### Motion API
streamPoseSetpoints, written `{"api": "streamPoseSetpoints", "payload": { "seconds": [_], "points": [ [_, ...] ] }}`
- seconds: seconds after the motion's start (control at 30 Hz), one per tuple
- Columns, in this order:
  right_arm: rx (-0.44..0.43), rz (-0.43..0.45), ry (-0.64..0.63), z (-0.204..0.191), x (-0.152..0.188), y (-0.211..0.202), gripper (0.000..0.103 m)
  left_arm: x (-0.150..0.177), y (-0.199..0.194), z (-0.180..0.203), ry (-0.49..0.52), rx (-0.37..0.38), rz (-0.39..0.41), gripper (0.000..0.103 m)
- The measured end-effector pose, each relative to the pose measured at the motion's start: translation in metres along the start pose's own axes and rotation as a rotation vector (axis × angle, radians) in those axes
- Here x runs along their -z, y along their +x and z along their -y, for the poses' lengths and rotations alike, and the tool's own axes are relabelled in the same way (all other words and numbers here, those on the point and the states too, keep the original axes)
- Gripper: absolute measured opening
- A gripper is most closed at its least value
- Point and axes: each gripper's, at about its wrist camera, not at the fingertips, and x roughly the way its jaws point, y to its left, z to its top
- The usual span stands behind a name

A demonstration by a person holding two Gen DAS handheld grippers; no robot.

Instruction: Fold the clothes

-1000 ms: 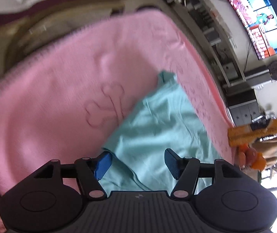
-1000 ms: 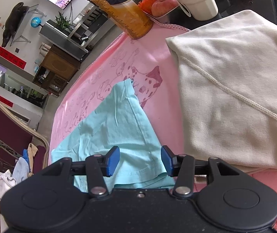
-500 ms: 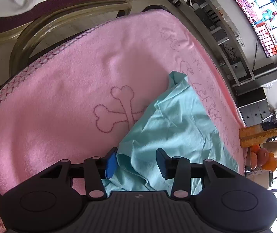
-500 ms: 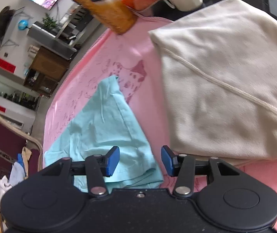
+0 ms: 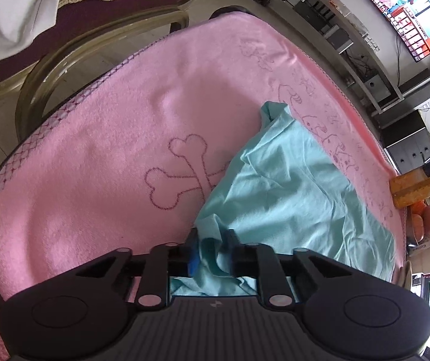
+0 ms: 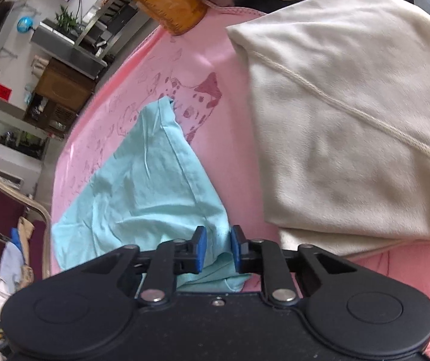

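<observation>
Now that both sets of jaws have just been closing, you hold the teal garment (image 5: 290, 198) at two near corners. Your left hand-held gripper (image 5: 211, 249) is almost fully closed, with a bunched fold of teal cloth pinched between its pads at the lower centre of its frame. Your right hand-held gripper (image 6: 217, 248) is narrowed onto the hem corner, cloth between the pads. A second ago both stood open over the fabric. The garment lies on the pink blanket (image 5: 109, 150), its far point toward the upper middle, just left of the beige cloth (image 6: 350, 120). In my judgement, the grasp stage is complete; lifting and folding remain.
</observation>
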Motion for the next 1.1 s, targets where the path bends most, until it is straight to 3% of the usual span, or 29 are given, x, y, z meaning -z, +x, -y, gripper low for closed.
{"api": "streamPoseSetpoints", "payload": {
  "seconds": [0.1, 0.23, 0.4, 0.6, 0.7, 0.8, 0.97, 1.1],
  "points": [
    [0.055, 0.024, -0.041, -0.005, 0.001, 0.002, 0.003, 0.001, -0.003, 0.003, 0.024, -0.019, 0.023, 0.002],
    [0.002, 0.125, -0.049, -0.009, 0.0, -0.018, 0.003, 0.005, -0.019, 0.013, 0.091, -0.041, 0.12, 0.001],
    [-0.154, 0.229, 0.008, -0.002, -0.002, -0.049, 0.002, 0.007, -0.05, 0.022, 0.145, 0.071, 0.207, 0.001],
    [-0.303, 0.277, 0.162, 0.024, 0.001, -0.077, 0.002, 0.004, -0.083, 0.001, 0.03, 0.246, 0.191, 0.001],
    [-0.319, 0.274, 0.192, 0.031, 0.007, -0.083, 0.002, 0.007, -0.086, -0.01, 0.008, 0.24, 0.17, 0.001],
    [-0.244, 0.257, 0.12, 0.022, 0.014, -0.084, 0.002, 0.017, -0.078, -0.009, 0.047, 0.149, 0.124, 0.001],
    [0.006, 0.206, -0.063, 0.0, 0.027, -0.069, 0.003, 0.035, -0.047, 0.014, 0.221, -0.088, 0.039, 0.002],
    [0.209, 0.161, -0.202, -0.015, 0.037, -0.052, 0.008, 0.039, -0.03, 0.024, 0.305, -0.261, 0.019, 0.016]
  ]
}}
